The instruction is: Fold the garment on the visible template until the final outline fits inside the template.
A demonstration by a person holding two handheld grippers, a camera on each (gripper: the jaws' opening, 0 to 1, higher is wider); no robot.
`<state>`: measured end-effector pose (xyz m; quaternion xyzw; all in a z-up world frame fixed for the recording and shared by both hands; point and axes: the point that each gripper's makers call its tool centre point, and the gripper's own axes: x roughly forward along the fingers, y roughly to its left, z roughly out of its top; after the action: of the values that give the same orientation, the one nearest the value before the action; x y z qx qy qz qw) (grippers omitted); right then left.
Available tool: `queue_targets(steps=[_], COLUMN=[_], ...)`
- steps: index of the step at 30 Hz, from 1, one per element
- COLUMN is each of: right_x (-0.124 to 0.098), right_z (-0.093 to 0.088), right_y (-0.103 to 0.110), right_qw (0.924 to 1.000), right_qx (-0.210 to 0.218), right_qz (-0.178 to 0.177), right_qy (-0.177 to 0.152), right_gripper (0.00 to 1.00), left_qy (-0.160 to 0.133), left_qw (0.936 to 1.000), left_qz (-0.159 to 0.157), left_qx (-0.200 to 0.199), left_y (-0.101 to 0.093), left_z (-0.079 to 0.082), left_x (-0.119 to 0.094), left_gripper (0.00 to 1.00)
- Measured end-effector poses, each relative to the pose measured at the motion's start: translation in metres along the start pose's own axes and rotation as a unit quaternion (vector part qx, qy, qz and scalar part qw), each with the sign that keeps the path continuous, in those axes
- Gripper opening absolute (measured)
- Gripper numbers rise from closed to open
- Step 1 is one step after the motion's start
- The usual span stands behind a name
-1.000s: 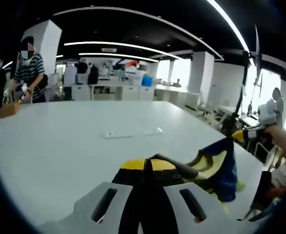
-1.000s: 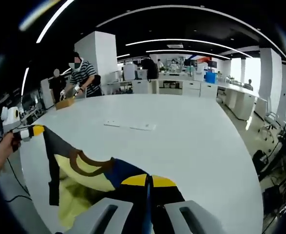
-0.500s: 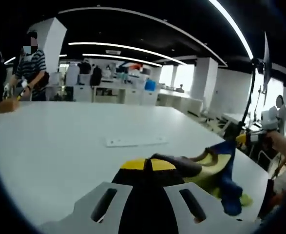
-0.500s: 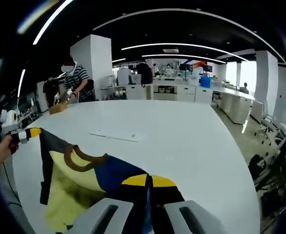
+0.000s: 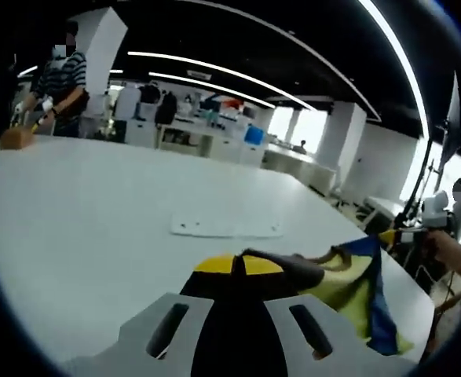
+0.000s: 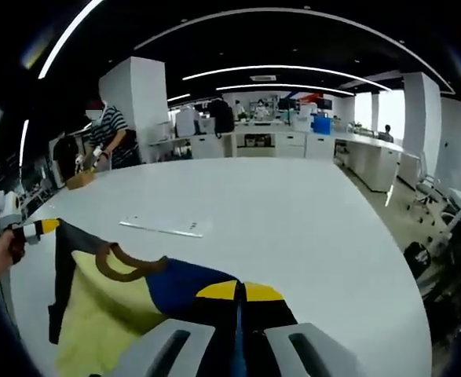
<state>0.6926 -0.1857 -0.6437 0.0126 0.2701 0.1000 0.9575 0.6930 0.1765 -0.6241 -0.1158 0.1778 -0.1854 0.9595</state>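
Gripping the yellow-and-navy garment (image 6: 128, 302) taut, both grippers (image 5: 239, 265) (image 6: 239, 292) are clamping its edges above the bare white table (image 6: 293, 212), near the template (image 5: 226, 228).

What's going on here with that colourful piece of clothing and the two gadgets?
A person is holding a pair of tongs in each hand, and each pair is clamped on the same yellow, blue and dark garment. The left tongs and the right tongs hold it stretched out between them above a big white table. A flat, clear template lies further out on the table, and the garment is not on it yet. Folding hasn't begun. Another person is busy at the table's far end.
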Motion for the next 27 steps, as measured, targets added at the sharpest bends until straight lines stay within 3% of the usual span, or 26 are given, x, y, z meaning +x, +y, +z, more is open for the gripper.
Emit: queue_targets(steps=[4,10,15,20,27], right_x=[0.018,0.046,0.062,0.074,0.084], right_z=[-0.003,-0.012,-0.026,-0.036,-0.049], right_y=[-0.007,-0.015,-0.019,-0.020,-0.022], right_qw=[0.9998,0.9994,0.9988,0.9982,0.9968], right_qx=[0.017,0.027,0.020,0.005,0.015], right_qz=[-0.004,-0.011,-0.017,-0.019,-0.025], right_qy=[0.006,0.020,0.042,0.057,0.075], right_gripper=[0.00,0.00,0.00,0.00,0.00], left_qy=[0.009,0.021,0.049,0.079,0.103], left_qw=[0.9996,0.9993,0.9972,0.9923,0.9860], left_qz=[0.011,0.020,0.030,0.043,0.053], left_qx=[0.023,0.024,0.048,0.086,0.120], left_y=[0.010,0.021,0.027,0.036,0.048], left_z=[-0.008,-0.018,-0.035,-0.051,-0.062], left_x=[0.017,0.038,0.051,0.061,0.067], left_gripper=[0.00,0.00,0.00,0.00,0.00])
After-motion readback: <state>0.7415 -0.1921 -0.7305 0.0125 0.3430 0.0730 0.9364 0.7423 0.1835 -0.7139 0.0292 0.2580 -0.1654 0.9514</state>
